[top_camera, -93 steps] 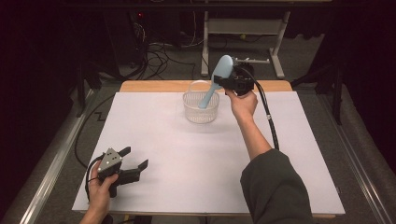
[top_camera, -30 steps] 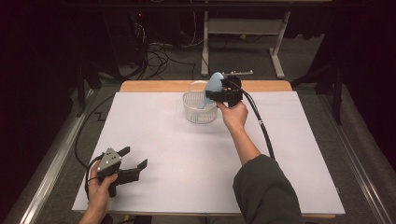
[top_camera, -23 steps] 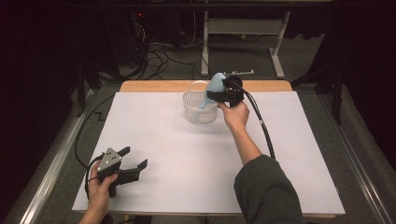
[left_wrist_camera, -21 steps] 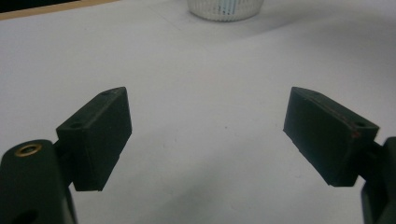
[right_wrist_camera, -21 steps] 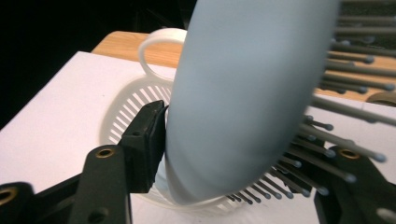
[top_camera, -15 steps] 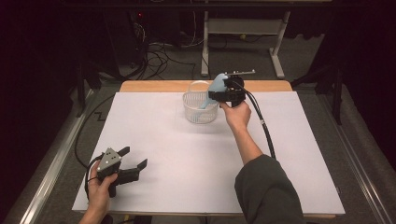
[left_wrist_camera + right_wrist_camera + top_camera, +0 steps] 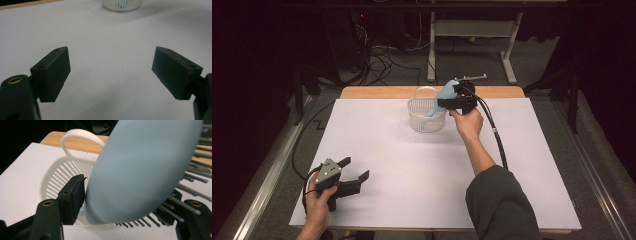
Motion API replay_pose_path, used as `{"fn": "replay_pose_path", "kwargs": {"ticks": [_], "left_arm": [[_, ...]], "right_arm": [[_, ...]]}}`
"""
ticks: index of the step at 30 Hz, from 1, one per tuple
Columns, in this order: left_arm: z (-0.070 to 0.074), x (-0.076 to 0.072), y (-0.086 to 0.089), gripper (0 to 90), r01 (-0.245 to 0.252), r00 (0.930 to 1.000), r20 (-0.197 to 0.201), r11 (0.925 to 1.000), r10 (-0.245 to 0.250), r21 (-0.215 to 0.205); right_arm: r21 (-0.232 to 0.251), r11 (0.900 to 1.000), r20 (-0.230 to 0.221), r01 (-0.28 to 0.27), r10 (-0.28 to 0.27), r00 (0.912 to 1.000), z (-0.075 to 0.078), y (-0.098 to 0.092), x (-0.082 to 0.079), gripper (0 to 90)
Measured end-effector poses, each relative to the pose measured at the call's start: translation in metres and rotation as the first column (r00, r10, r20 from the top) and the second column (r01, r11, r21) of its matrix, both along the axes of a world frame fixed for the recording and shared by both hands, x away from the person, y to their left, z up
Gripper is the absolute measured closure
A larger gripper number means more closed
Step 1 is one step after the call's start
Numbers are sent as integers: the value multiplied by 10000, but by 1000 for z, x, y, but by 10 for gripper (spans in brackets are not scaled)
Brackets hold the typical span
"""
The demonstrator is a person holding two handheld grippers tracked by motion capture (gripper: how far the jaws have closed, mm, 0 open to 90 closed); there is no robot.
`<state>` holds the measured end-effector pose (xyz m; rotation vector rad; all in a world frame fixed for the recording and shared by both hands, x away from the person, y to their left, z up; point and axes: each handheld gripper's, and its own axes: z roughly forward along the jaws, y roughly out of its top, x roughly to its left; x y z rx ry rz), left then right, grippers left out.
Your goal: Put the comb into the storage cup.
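A light blue hairbrush with pin bristles leans down into a white slatted basket at the back middle of the table. My right gripper hovers at the basket's right rim with the brush head between its jaws. Those jaws have just been opening; the left pad sits at the brush's edge and the right one lies behind the bristles. The basket and its looped handle lie just below. Near the front left corner my left gripper rests wide open, nothing between its jaws.
A white sheet covers the table, with a wooden strip showing along the back edge. The right gripper's black cable trails across the sheet. A metal stand and floor cables lie beyond the table. The basket sits far ahead of the left gripper.
The right hand has lowered the brush from above the basket until its lower end is inside. The left hand has stayed put.
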<state>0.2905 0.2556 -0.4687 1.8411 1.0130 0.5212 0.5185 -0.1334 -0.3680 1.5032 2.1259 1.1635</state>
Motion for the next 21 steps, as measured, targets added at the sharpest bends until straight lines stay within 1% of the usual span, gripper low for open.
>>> {"fn": "replay_pose_path", "kwargs": {"ticks": [4, 6, 9, 17, 21], "left_arm": [[0, 0, 0, 161, 1, 10000, -3, 10000, -1, 0], [0, 0, 0, 161, -9, 10000, 3, 10000, 9, -15], [0, 0, 0, 161, -19, 10000, 23, 10000, 20, -43], [0, 0, 0, 161, -39, 10000, 25, 10000, 39, -37], [0, 0, 0, 161, -24, 10000, 22, 10000, 24, 14]], "right_arm": [[-83, 9999, -117, -68, 67, 9999, -1, -1, 1, 333], [-36, 10000, -237, -78, 77, 9997, -1, -2, 1, 330], [-21, 9999, -260, -106, 105, 9996, -1, -3, 1, 331], [187, 9996, -63, -192, 193, 9998, -2, -10, -3, 334], [38, 9996, 49, -284, 284, 9996, 1, -12, -7, 334]]}}
